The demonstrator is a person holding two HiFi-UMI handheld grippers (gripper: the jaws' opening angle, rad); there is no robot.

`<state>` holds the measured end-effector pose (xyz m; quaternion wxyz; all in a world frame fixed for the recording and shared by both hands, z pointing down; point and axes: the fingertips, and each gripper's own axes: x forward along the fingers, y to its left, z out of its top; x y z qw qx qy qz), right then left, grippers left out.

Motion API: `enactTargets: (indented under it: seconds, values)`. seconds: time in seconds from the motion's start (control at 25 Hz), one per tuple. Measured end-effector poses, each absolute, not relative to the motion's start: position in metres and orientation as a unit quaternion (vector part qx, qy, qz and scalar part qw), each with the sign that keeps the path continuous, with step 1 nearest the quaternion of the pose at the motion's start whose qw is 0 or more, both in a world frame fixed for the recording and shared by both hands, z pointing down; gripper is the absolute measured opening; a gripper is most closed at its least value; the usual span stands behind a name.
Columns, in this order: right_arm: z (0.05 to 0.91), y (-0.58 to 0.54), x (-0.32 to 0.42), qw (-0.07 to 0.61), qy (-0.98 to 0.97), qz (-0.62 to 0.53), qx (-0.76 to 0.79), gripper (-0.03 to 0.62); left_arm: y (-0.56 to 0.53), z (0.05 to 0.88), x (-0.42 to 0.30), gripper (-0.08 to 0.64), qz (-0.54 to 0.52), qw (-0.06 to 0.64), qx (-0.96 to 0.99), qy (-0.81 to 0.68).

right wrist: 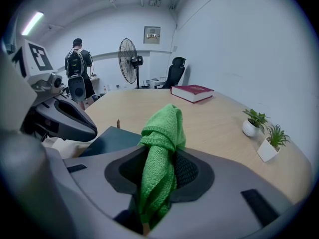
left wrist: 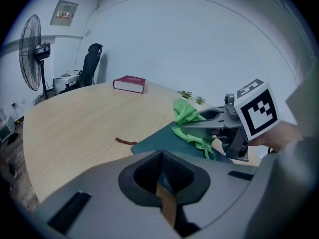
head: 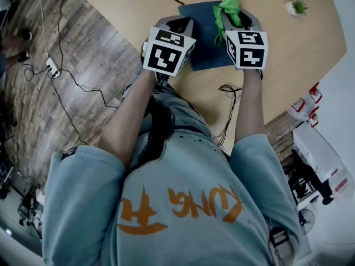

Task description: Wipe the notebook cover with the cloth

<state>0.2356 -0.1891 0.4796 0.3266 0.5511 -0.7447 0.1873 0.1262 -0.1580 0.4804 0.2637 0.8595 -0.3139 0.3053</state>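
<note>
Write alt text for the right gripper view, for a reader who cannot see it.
A bright green woven cloth is clamped between the jaws of the right gripper, with a dark teal notebook just beyond on a pale wooden table. The left gripper sits at the left; a dark red book and two small potted plants stand farther off.

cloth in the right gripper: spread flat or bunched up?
Bunched up. The green cloth stands in a folded wad, pinched in the right gripper, whose jaws are shut on it; it is not spread on the notebook.
</note>
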Motion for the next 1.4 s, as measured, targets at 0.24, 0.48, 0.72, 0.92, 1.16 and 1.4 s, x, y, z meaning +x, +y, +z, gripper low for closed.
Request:
enactTargets:
  seconds: [0.24, 0.48, 0.72, 0.92, 1.16, 1.4]
  values:
    - [0.48, -0.177, 0.238, 0.327, -0.744, 0.188, 0.551, 0.118, -0.156, 0.478, 0.128, 0.015, 0.303, 0.261, 0.861, -0.315]
    - [0.478, -0.161, 0.236, 0.328, -0.744, 0.189, 0.551, 0.118, -0.151, 0.473, 0.124, 0.015, 0.299, 0.258, 0.862, -0.318]
    - [0.478, -0.141, 0.236, 0.324, -0.739, 0.194, 0.557, 0.118, -0.145, 0.471, 0.122, 0.015, 0.296, 0.257, 0.865, -0.315]
    - [0.478, -0.125, 0.237, 0.321, -0.736, 0.198, 0.562, 0.118, -0.138, 0.47, 0.123, 0.015, 0.294, 0.255, 0.867, -0.31]
    - [0.477, -0.108, 0.237, 0.323, -0.732, 0.201, 0.565, 0.118, -0.131, 0.468, 0.121, 0.015, 0.293, 0.253, 0.869, -0.308]
    - [0.478, -0.091, 0.236, 0.319, -0.728, 0.206, 0.571, 0.118, -0.121, 0.467, 0.119, 0.015, 0.292, 0.255, 0.869, -0.306]
